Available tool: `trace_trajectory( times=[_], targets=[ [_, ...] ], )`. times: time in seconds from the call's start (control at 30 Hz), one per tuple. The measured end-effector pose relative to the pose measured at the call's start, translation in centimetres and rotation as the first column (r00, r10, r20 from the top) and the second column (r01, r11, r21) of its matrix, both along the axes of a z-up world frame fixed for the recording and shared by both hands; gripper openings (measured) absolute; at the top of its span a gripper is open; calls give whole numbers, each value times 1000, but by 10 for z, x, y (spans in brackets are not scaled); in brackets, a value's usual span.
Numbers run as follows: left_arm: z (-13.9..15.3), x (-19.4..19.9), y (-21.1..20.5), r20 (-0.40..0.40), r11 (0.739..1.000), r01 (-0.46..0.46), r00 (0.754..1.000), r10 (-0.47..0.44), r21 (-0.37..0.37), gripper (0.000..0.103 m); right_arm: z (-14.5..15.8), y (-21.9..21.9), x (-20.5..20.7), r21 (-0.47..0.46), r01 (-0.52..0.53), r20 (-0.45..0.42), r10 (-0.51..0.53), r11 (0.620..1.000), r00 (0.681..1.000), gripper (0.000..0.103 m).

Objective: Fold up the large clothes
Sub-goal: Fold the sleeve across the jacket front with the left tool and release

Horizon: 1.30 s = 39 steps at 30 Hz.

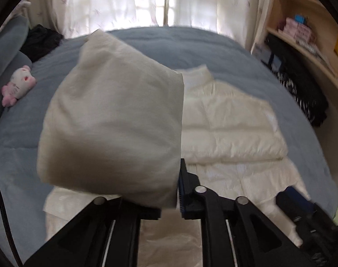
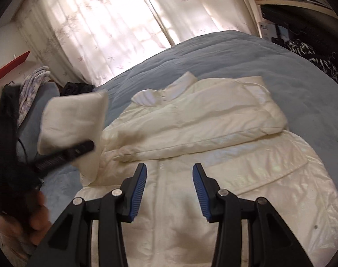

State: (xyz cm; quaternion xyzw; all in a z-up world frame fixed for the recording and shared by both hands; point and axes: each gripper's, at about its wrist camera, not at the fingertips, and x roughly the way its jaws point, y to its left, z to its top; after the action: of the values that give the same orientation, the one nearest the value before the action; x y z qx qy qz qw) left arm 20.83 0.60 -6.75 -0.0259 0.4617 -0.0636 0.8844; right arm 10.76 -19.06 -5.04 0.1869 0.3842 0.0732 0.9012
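A cream puffer jacket (image 2: 191,133) lies on the blue bed cover (image 2: 235,53), one sleeve folded across its chest; it also shows in the left wrist view (image 1: 231,120). My left gripper (image 1: 173,200) is shut on the other sleeve (image 1: 115,120) and holds it lifted above the bed at the jacket's left side. The right wrist view shows that sleeve (image 2: 73,120) raised in the left gripper (image 2: 80,149). My right gripper (image 2: 169,191) is open and empty, hovering over the jacket's lower front.
A pink and white plush toy (image 1: 17,84) and dark clothes (image 1: 42,40) lie at the bed's left. Shelves with boxes (image 1: 302,33) stand on the right. Curtains (image 2: 102,22) hang behind the bed.
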Motion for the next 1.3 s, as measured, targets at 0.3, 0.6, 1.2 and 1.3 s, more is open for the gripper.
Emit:
trace_trajectory(
  times=[0.3, 0.6, 1.2, 1.3],
  targets=[
    [-32, -11, -14, -23, 999, 35, 999, -35, -11, 68, -19, -31, 1, 48, 23, -55, -21, 999, 998, 43],
    [2, -36, 12, 46, 993, 52, 998, -48, -107, 81, -24, -24, 5, 126, -17, -83, 28, 992, 996, 56],
    [-14, -14, 104, -30, 977, -168, 986, 166, -132, 82, -45, -32, 86, 123, -70, -242, 98, 990, 965, 61],
    [-22, -6, 119, -50, 968, -205, 979, 200, -142, 82, -68, -28, 108, 134, -75, -304, 113, 988, 946, 61]
  ],
)
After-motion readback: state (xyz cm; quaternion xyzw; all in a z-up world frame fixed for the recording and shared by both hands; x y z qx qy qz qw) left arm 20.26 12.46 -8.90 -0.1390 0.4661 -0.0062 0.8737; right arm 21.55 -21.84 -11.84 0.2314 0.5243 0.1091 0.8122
